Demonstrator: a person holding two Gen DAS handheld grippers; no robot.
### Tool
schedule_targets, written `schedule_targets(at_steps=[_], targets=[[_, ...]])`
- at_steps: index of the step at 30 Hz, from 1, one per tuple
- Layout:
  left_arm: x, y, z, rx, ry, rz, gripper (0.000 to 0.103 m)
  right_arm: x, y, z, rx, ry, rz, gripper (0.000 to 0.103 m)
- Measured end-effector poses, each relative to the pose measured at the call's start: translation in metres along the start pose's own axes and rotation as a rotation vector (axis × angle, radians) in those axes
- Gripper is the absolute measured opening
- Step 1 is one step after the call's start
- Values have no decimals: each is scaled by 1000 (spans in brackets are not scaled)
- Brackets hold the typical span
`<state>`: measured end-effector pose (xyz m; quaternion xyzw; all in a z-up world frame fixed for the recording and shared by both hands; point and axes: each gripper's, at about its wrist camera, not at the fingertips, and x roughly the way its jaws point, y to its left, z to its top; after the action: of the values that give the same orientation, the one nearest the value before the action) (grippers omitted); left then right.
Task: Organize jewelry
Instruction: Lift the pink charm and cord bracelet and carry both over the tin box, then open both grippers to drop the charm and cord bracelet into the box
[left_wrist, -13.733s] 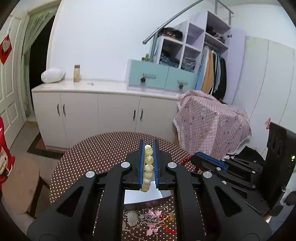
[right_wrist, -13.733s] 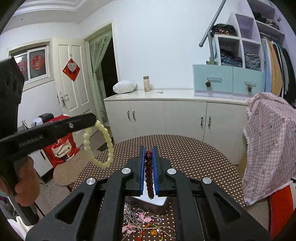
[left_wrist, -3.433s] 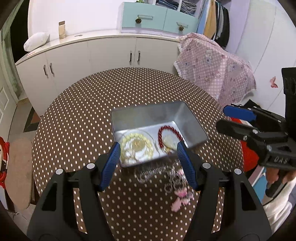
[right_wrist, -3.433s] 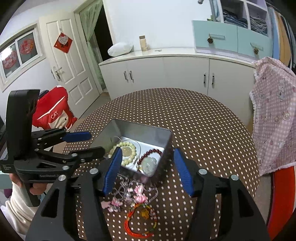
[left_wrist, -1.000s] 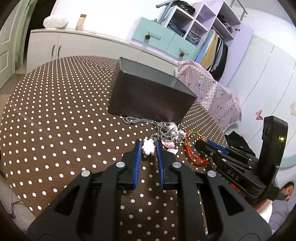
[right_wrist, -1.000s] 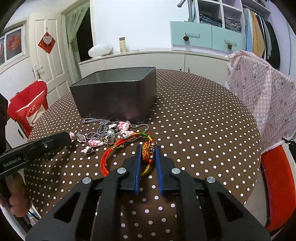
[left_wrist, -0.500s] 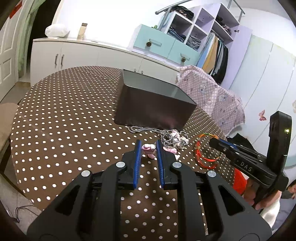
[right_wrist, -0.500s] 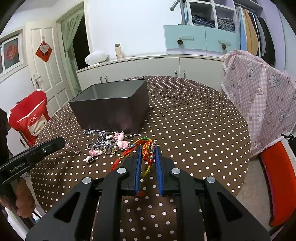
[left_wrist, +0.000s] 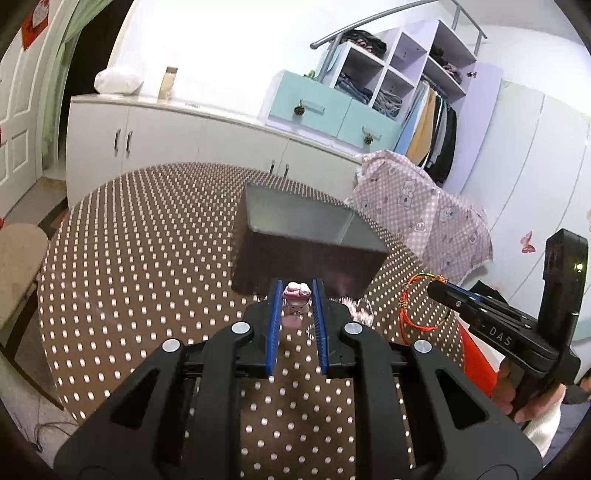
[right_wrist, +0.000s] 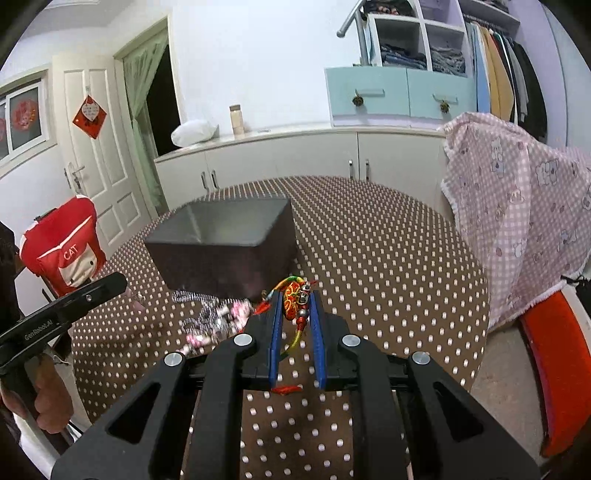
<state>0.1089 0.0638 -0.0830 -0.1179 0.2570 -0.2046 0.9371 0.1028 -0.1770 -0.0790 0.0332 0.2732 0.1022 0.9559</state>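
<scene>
Pinching a pink-and-white charm (left_wrist: 295, 295), the left gripper (left_wrist: 295, 291) hung before the gray tin (left_wrist: 306, 243), while the right gripper (right_wrist: 297, 299) clamped a red cord bracelet (right_wrist: 293, 301) with 1 embroidered bead.

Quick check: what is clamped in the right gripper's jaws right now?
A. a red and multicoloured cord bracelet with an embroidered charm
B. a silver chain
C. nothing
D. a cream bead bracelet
A: the right gripper is shut on the red and multicoloured cord bracelet with an embroidered charm, whose loop hangs from it in the left wrist view.
</scene>
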Motion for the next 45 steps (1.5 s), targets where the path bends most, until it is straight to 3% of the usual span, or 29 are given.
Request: schedule_targets(at_steps=[12, 22, 25, 27, 28, 29, 30, 33, 45], targets=[[8, -17, 39, 74, -61, 33, 17, 4, 9, 43, -24, -79, 31, 13], [32, -22, 65, 114, -55, 21, 17, 27, 21, 81, -77, -103, 59, 13], [40, -18, 67, 109, -43, 15, 17, 39, 25, 81, -96, -63, 125, 17], [43, -16, 67, 114, -40, 18, 18, 44, 22, 81, -79, -45, 138, 32], [45, -14, 68, 111, -35, 29, 28, 45, 20, 81, -69, -50, 124, 42], [47, -11, 69, 106, -29, 28, 41, 45, 17, 81, -63, -54, 111, 45], [48, -10, 69, 101, -27, 24, 70, 46, 16, 81, -59, -53, 106, 45], [48, -5, 69, 95, -46, 20, 72, 48, 12, 80, -52, -38, 97, 49], [64, 0, 69, 96, 22, 39, 72, 49, 6, 67, -15, 15, 58, 54]])
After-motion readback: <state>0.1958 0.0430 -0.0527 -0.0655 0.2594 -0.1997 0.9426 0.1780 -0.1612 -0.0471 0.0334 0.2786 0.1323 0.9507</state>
